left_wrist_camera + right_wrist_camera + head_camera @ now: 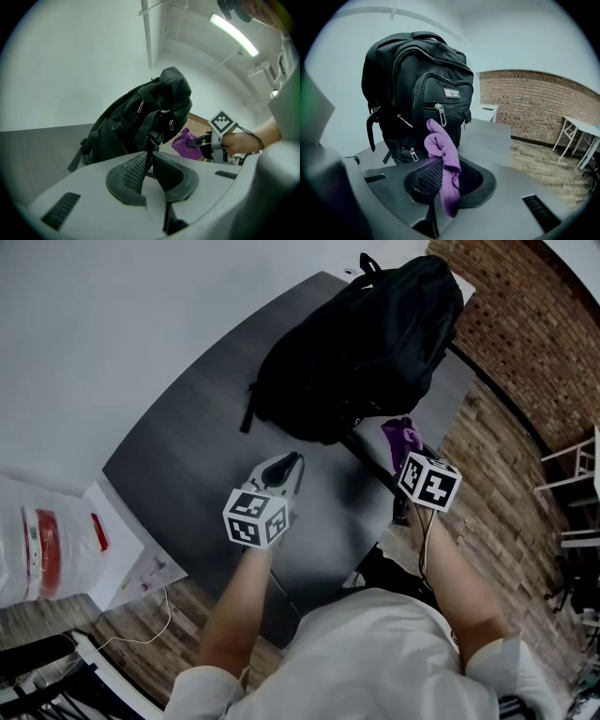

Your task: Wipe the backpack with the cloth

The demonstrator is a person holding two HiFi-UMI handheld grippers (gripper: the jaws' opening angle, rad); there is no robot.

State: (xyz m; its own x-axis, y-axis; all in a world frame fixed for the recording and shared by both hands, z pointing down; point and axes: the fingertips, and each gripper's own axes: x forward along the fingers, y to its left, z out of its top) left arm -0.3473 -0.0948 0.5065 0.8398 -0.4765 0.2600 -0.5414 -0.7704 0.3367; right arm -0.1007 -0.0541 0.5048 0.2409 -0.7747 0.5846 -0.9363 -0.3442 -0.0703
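A black backpack stands upright at the far end of the dark grey table. My left gripper rests low over the table just in front of the pack's base, jaws shut with nothing seen between the pads. My right gripper is at the table's right edge, shut on a purple cloth that bunches above the jaws. In the right gripper view the cloth hangs through the pads, with the backpack's zippered front pocket close behind it. The left gripper view shows the backpack and the cloth.
A white plastic bag with something red inside and papers lie at the table's left end. The table's right edge drops to a wooden floor. A brick wall and white table frames stand to the right.
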